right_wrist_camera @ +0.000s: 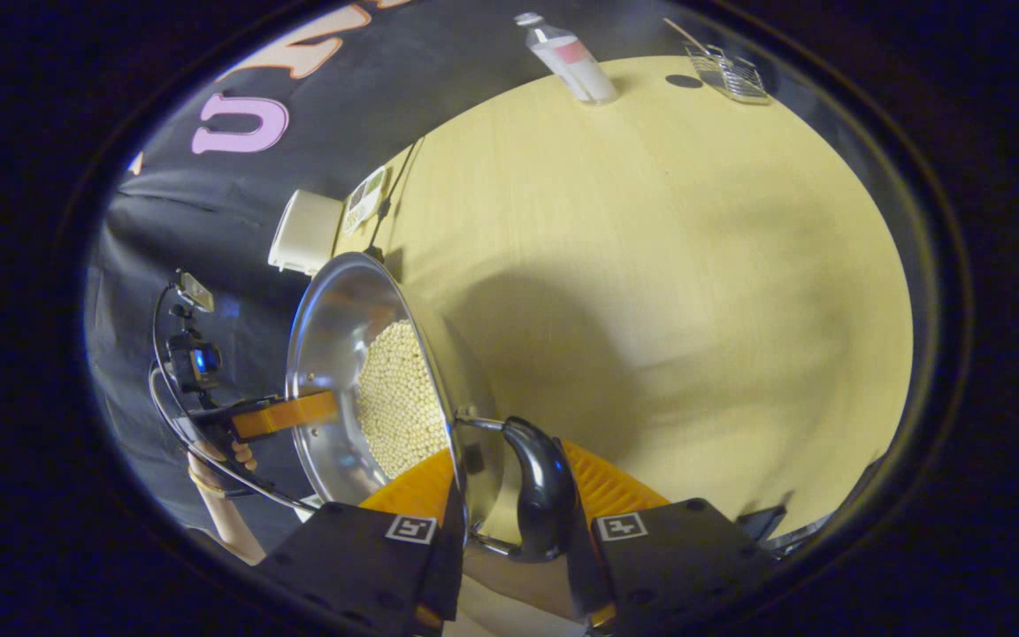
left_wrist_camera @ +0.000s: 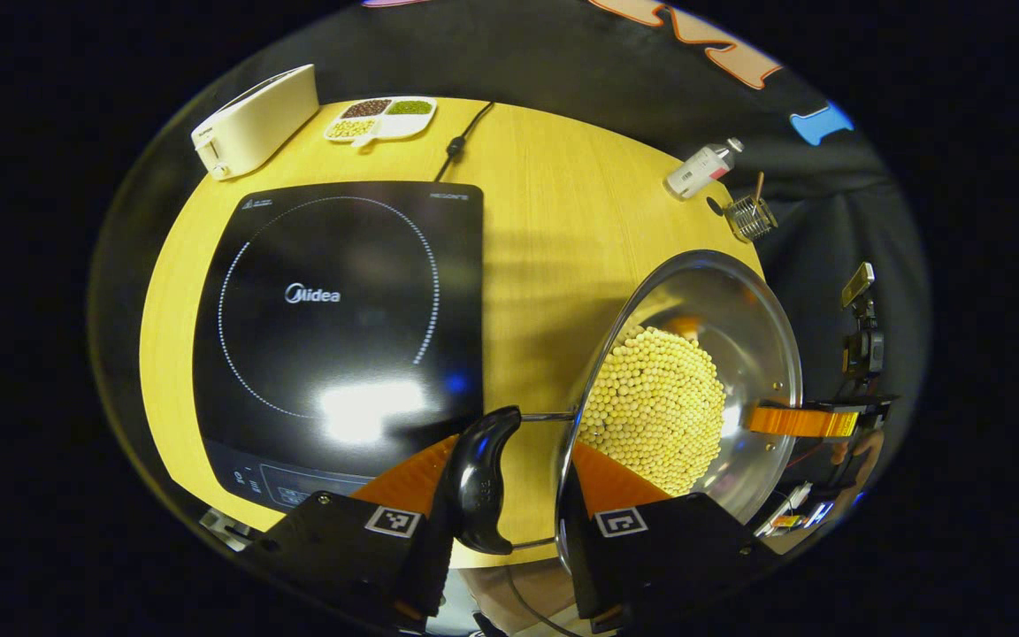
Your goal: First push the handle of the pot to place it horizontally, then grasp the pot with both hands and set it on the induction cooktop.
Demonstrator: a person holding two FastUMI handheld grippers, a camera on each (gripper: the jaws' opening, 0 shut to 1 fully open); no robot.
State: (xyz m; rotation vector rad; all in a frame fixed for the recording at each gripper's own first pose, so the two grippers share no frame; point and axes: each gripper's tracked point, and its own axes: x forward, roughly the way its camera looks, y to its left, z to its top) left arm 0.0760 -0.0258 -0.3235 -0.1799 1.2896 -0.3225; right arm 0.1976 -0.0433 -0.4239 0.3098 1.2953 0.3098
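- Left hand-held gripper (left_wrist_camera: 509,482) clamps the steel pot (left_wrist_camera: 739,327) rim and black handle (left_wrist_camera: 481,482).
- Right hand-held gripper (right_wrist_camera: 509,504) grips the opposite handle (right_wrist_camera: 543,495).
- Induction cooktop (left_wrist_camera: 341,327) sits beside it on the surface (left_wrist_camera: 563,203).

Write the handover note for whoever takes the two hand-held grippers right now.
Left hand-held gripper: shut on the pot's rim and black side handle.
Right hand-held gripper: shut the same way on the opposite handle.
Pot: steel, holding pale beans, tilted and apparently lifted over the wooden table, right of the induction cooktop.
Done: both-handed grasp.
Left: carry it over the cooktop's ring and set it down level.
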